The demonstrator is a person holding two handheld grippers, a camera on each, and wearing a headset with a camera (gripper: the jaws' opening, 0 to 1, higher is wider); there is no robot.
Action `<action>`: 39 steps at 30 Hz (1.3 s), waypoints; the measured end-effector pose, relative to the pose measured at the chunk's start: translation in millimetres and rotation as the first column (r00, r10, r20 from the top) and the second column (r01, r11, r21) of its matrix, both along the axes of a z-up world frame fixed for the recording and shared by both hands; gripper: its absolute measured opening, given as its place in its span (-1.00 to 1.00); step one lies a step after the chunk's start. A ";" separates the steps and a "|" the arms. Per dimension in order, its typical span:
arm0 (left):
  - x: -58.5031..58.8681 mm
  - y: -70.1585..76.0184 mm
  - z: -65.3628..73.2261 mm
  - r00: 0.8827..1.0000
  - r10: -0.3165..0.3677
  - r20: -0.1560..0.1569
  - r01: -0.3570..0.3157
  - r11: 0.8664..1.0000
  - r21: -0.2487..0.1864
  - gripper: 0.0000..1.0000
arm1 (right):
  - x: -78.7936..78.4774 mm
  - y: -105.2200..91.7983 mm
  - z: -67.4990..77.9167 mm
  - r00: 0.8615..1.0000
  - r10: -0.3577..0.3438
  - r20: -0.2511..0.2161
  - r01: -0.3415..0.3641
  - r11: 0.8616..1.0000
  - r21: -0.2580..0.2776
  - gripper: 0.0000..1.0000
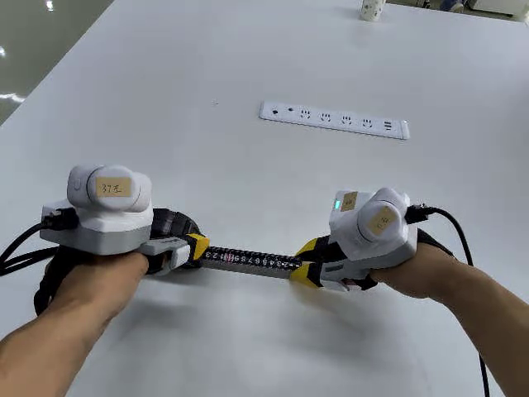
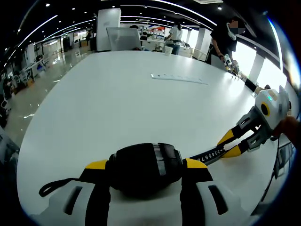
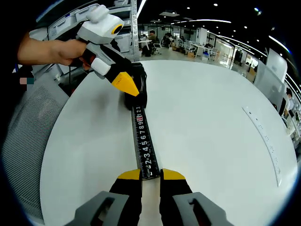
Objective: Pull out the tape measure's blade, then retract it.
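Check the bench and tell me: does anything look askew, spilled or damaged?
Nothing stands out. The left gripper clamps the tape measure case, its blade runs straight and unkinked to the right gripper, and the power strip lies flat.

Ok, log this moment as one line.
left claw: shut on tape measure case | right claw: shut on blade | blade: partly out

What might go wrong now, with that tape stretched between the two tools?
1. The right hand-held gripper pinches the blade only at its very end; if it slips, the blade would likely whip back into the case.
2. The left hand-held gripper clamps the rounded case by its sides; a harder pull might twist it loose.
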State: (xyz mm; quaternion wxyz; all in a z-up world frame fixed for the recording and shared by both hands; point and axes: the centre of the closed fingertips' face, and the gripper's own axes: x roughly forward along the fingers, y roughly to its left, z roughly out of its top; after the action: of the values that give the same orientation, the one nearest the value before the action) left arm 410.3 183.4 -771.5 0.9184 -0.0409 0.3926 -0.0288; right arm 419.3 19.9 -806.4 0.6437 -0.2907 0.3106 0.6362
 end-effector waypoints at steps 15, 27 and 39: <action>0.3 -0.1 -0.3 1.000 -0.001 -0.002 0.001 1.000 -0.005 0.10 | -1.9 19.1 -0.9 1.000 0.018 -0.002 -0.018 1.000 0.013 -0.80; 0.5 0.0 0.0 1.000 -0.002 -0.006 0.002 1.000 -0.011 0.10 | -3.4 34.2 -0.1 1.000 0.031 -0.001 -0.031 0.999 0.027 -0.80; 0.3 0.7 0.5 1.000 -0.001 -0.010 0.001 1.000 -0.019 0.10 | -5.2 51.7 0.3 0.999 0.046 0.003 -0.046 0.998 0.042 -0.80</action>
State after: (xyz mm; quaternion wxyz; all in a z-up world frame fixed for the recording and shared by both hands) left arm 410.7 184.1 -770.9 0.9160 -0.0498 0.3968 -0.0327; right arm 414.1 71.5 -806.1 0.6352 -0.2848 0.2896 0.6569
